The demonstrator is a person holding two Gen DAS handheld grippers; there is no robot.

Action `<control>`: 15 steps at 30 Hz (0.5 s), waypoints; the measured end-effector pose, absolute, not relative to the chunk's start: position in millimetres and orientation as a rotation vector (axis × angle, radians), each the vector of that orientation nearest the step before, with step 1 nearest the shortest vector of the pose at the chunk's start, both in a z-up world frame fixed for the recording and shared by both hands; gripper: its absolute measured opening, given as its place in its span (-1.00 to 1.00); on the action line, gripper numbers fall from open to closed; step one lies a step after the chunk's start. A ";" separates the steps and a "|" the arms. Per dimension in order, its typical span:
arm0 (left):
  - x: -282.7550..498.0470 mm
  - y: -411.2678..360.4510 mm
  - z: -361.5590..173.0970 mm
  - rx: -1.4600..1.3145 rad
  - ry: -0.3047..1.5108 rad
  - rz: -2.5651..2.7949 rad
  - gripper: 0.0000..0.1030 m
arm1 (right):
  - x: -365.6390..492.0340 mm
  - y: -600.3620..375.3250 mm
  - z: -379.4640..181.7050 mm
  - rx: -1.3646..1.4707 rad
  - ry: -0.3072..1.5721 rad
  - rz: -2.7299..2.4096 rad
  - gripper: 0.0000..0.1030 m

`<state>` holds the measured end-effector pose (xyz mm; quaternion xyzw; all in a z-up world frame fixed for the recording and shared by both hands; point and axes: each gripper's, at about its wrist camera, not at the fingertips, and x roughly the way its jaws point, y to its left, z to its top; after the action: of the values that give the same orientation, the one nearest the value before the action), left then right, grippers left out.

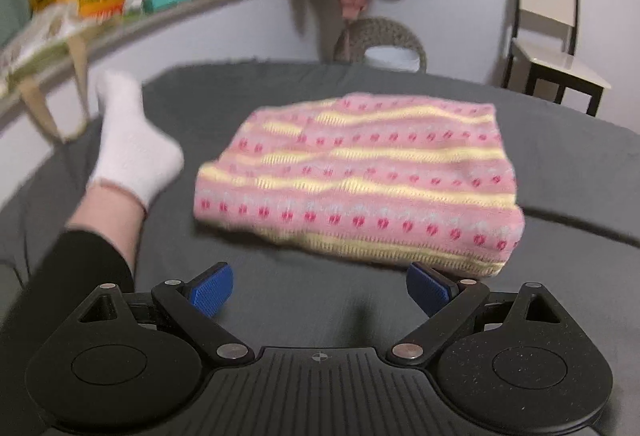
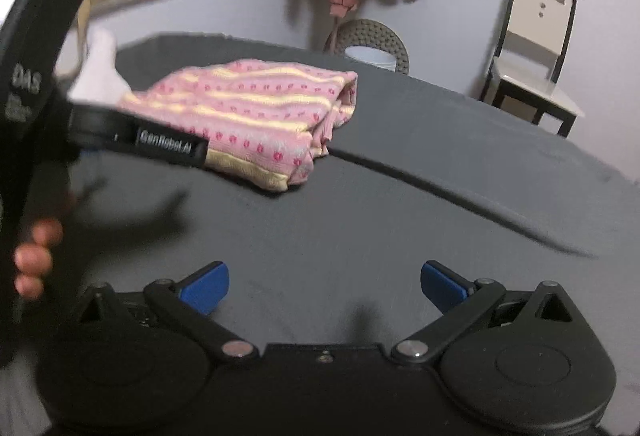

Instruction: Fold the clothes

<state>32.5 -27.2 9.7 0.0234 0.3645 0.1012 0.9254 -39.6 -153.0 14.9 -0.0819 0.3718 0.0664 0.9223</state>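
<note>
where the dark grey bedsheet [image 1: 280, 276] spreads flat and matte, a folded pink-and-yellow knit sweater [image 1: 356, 175] lies at twelve o'clock of the left gripper [image 1: 320, 290], fingers spread, empty. a white-socked foot [image 1: 128, 143] rests at ten o'clock. only the right view shows the sweater's stacked side folds [image 2: 332, 115]; the right gripper [image 2: 324, 286] gapes, empty.

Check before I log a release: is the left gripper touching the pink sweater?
Apart. Left wrist view shows the left gripper open, grey sheet visible between its pads and the pink sweater.
</note>
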 end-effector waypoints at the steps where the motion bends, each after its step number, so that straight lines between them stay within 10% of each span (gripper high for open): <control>1: 30.2 -28.7 13.8 0.069 0.732 0.207 0.83 | -42.2 -153.4 15.8 -0.161 0.751 0.136 1.00; 15: 3.6 -30.9 50.0 0.188 0.682 0.106 0.83 | -67.8 -170.3 38.1 0.003 0.667 0.181 1.00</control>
<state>3.6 -30.9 50.0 0.0922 0.3337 0.0518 0.9367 -67.8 -170.3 38.1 0.0016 0.3267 0.0886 0.9410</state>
